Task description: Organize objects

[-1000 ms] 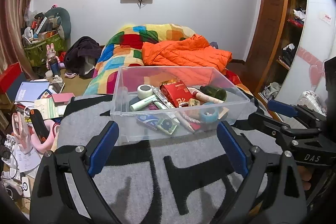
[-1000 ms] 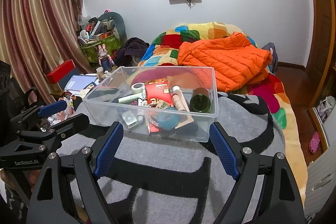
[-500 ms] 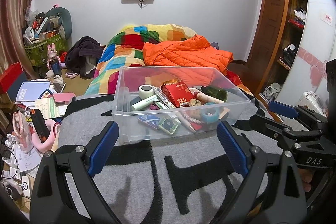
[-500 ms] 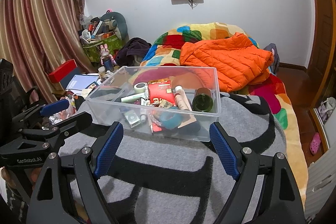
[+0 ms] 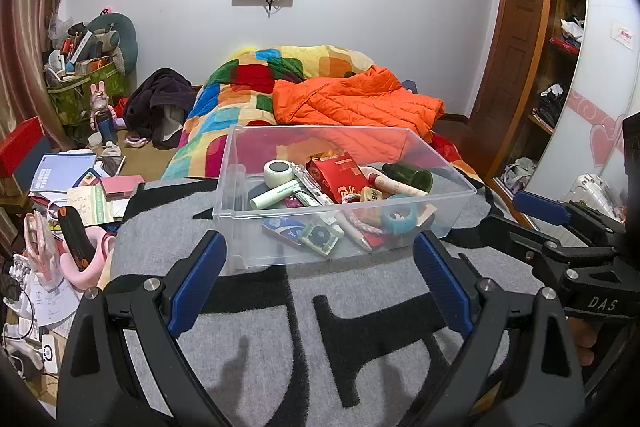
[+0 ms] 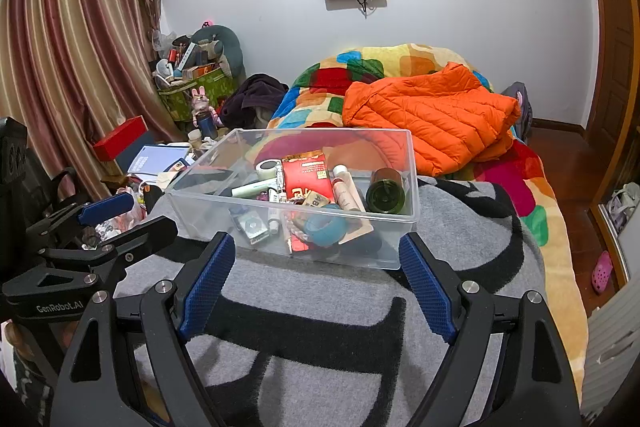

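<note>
My left tongs [image 5: 320, 267] are cut off at the bottom edge of their own view, so I see only the 2 blue-padded fingers, not the handle. My right tongs [image 6: 316, 277] are cropped the same way. The hand [image 5: 582, 341] on the right tongs shows only as a few fingertips behind the black frame. In the clear bin [image 5: 280, 255], the print on the red packet [image 5: 340, 179] is too small to read, and the small items under the blue tape roll [image 5: 402, 219] overlap so I cannot tell them apart. The wardrobe [image 5: 560, 47] is clipped by the lens rim. The heap in the green bag [image 6: 200, 91] is too jumbled to sort out.
</note>
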### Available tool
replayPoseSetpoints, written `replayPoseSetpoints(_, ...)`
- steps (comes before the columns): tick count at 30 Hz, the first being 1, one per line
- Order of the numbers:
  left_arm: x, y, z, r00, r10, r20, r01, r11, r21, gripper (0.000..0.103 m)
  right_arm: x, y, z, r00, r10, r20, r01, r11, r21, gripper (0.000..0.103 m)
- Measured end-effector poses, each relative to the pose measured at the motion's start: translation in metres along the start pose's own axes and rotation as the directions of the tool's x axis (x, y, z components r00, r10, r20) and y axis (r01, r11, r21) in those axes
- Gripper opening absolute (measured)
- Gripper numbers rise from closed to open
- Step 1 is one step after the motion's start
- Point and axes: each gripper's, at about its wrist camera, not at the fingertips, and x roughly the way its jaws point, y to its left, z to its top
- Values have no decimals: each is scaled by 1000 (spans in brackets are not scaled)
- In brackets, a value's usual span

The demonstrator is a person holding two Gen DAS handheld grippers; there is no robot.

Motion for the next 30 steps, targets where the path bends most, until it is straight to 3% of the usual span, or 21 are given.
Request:
replayPoseSetpoints(23,1,-2,0,999,-25,-33,25,1000,-2,99,-1,0,0,1000,0,0,0,1000,1,82)
replayPoseSetpoints(30,-2,-2,-2,999,-31,-12,31,1000,-4,99,-1,3,-1,1000,3,-4,-3,1000,0,82)
